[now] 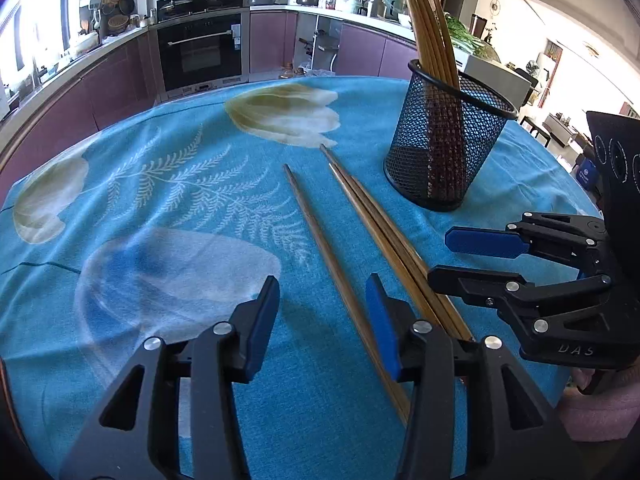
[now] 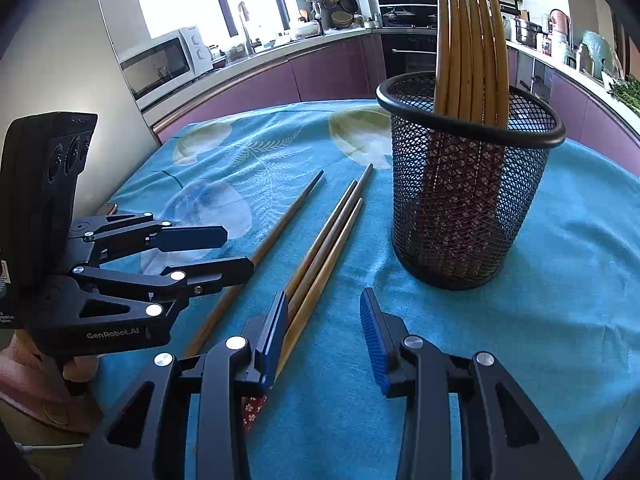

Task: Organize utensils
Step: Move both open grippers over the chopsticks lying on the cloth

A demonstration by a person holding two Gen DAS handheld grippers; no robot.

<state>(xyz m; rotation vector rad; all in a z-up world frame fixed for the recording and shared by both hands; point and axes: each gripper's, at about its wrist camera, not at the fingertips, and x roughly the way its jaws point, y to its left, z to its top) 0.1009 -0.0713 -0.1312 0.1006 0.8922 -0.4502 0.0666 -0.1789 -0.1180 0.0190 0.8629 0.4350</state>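
Note:
A black mesh holder (image 1: 444, 148) (image 2: 468, 184) stands on the blue cloth with several wooden chopsticks (image 1: 432, 32) (image 2: 468, 40) upright in it. One single chopstick (image 1: 320, 240) (image 2: 280, 220) lies on the cloth and runs between the fingers of my left gripper (image 1: 322, 292) (image 2: 238, 250), which is open; its pads do not press the stick. Three more chopsticks (image 1: 372, 208) (image 2: 324, 248) lie side by side to the right of it. My right gripper (image 2: 324, 300) (image 1: 440, 256) is open over bare cloth, its left finger just beside those three.
The table carries a blue floral tablecloth (image 1: 160, 200) (image 2: 560, 280). A hand (image 2: 80, 368) holds the left gripper's handle. Purple kitchen cabinets, an oven (image 1: 200, 52) and a microwave (image 2: 160, 64) stand beyond the far table edge.

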